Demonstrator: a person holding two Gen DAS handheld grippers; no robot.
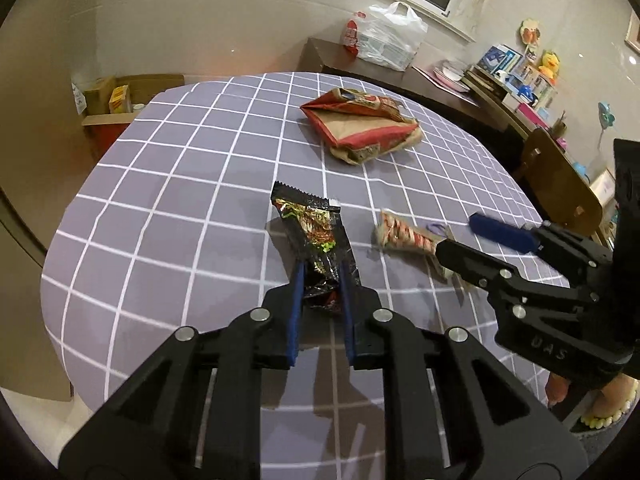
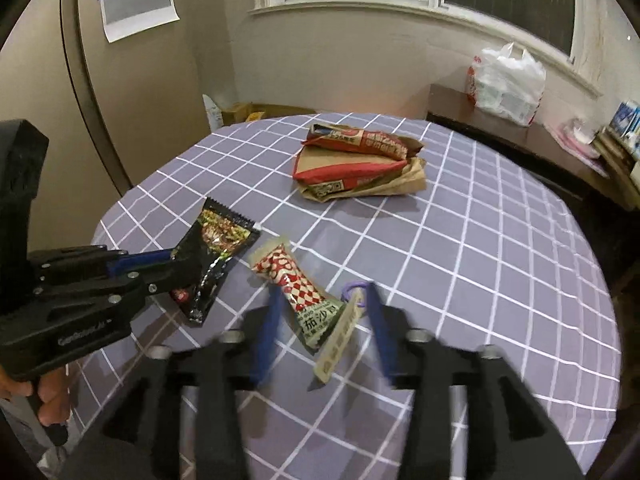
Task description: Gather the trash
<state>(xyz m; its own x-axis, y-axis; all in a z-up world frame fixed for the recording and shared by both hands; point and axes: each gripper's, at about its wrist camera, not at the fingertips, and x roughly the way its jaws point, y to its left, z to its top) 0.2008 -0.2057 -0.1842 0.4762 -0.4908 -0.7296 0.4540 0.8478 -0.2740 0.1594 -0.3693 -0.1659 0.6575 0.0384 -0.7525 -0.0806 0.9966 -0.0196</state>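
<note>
On the bench point(image 1: 168, 184), which wears a purple cloth with a white grid, we see three pieces of trash. Nearest the left side lies a black foil snack wrapper point(image 1: 316, 240); our left hand-held gripper point(image 1: 322, 280) is clamped on its near end, the blue pads pressing the crumpled foil from both sides while the far end stretches out over the cloth. In the right wrist view the same wrapper point(image 2: 214, 256) hangs from that gripper point(image 2: 176, 264), which comes in from the left edge with fingers of a hand point(image 2: 48, 400) wrapped round its handle below.

Just beside the black wrapper, towards the right, lies a red-and-white checked sauce packet point(image 2: 296, 284) with a green end and a torn strip sticking out near us. Our right hand-held gripper point(image 2: 322, 320) has its jaws standing apart on either side of this packet, and the blue pads do not press on it, so it grips nothing. A small purple ring point(image 2: 354, 292) lies on the cloth next to the packet's green end. From the left wrist view we see the packet point(image 1: 404, 236) partly covered by the right gripper point(image 1: 464, 236).

Further back, well apart from both grippers, sits a crumpled brown and red paper bag point(image 2: 356, 164). Beyond the bench a white plastic bag point(image 2: 508, 84) rests on a dark sideboard point(image 2: 536, 140) beneath the window.
</note>
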